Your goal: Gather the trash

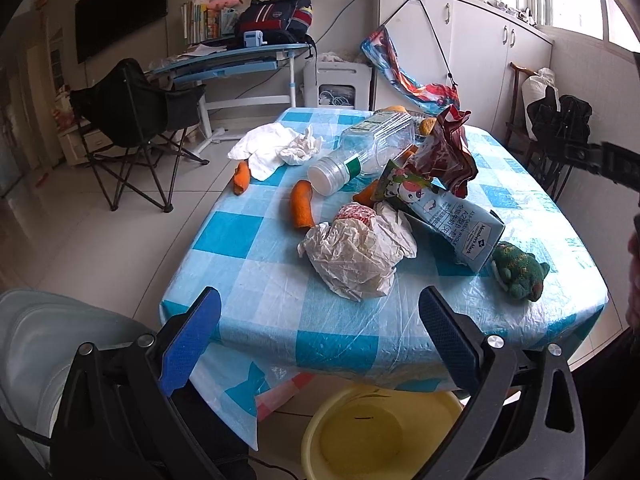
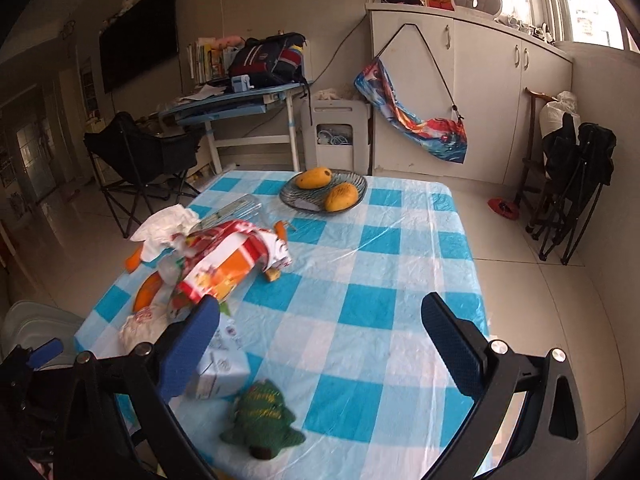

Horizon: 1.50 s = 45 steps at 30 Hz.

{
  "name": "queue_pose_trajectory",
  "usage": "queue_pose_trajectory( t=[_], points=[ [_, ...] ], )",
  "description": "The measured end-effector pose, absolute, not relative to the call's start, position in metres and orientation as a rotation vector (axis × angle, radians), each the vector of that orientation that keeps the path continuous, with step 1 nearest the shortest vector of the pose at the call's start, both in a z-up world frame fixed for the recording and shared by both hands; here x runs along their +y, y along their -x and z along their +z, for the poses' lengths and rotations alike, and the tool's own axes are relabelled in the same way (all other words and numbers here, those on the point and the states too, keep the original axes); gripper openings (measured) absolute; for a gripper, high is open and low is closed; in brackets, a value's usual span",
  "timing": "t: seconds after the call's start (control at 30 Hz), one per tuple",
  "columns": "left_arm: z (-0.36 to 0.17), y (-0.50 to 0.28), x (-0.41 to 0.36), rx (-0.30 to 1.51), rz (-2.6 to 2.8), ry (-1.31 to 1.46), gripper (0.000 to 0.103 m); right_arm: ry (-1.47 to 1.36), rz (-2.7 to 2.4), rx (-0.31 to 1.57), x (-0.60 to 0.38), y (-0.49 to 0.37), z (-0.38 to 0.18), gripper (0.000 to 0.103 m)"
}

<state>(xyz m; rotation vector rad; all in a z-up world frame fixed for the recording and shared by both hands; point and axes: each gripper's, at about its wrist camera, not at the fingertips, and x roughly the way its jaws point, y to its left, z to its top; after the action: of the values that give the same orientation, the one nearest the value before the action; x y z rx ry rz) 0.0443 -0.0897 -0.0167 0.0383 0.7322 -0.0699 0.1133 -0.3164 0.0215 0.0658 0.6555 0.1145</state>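
Note:
Trash lies piled on the blue checked table (image 1: 248, 276): a crumpled white paper bag (image 1: 360, 252), a milk carton (image 1: 448, 216), a red snack wrapper (image 1: 448, 148), a clear plastic jar (image 1: 368, 148) on its side, a tissue wad (image 1: 300, 148) and orange peels (image 1: 302, 204). My left gripper (image 1: 320, 338) is open, held short of the table's near edge, above a yellow basin (image 1: 380, 436) on the floor. In the right wrist view, my right gripper (image 2: 320, 344) is open over the table. The snack wrapper (image 2: 228, 260) and carton (image 2: 220, 364) lie by its left finger.
A green knitted toy (image 1: 520, 270) (image 2: 264, 420) sits near the table's corner. A glass plate (image 2: 356, 194) with two mangoes stands at the far end. A white cloth (image 1: 260, 146) lies at the left edge. Folding chairs (image 1: 132, 120), a desk (image 1: 224, 60) and cabinets (image 1: 460, 48) ring the room.

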Motion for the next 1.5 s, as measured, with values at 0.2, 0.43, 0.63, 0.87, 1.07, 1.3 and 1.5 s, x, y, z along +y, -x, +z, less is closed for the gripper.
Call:
queue_pose_trajectory(
  t=[0.2, 0.43, 0.63, 0.87, 1.07, 1.3, 1.5],
  points=[
    [-0.018, -0.040, -0.087, 0.737, -0.075, -0.031, 0.095, -0.032, 0.221, 0.620, -0.291, -0.105, 0.022, 0.097],
    [-0.017, -0.043, -0.082, 0.734, -0.069, -0.003, 0.094, -0.024, 0.299, 0.673, -0.277, -0.104, 0.005, 0.097],
    [-0.018, -0.051, -0.070, 0.748, -0.044, 0.050, 0.094, -0.004, 0.324, 0.759, -0.278, -0.105, -0.009, 0.097],
    [-0.022, -0.061, -0.051, 0.762, 0.002, 0.118, 0.088, 0.025, 0.310, 0.869, -0.284, -0.102, -0.033, 0.096],
    [-0.022, -0.068, -0.062, 0.761, -0.051, 0.108, 0.086, -0.050, 0.303, 0.951, -0.298, -0.109, -0.048, 0.079],
    [-0.027, -0.103, -0.093, 0.784, -0.043, 0.023, 0.086, -0.031, 0.317, 0.991, -0.290, -0.115, -0.059, 0.067],
    [-0.045, -0.129, -0.105, 0.858, -0.105, 0.023, 0.048, -0.033, 0.329, 0.998, -0.293, -0.115, -0.060, 0.055]
  ],
)
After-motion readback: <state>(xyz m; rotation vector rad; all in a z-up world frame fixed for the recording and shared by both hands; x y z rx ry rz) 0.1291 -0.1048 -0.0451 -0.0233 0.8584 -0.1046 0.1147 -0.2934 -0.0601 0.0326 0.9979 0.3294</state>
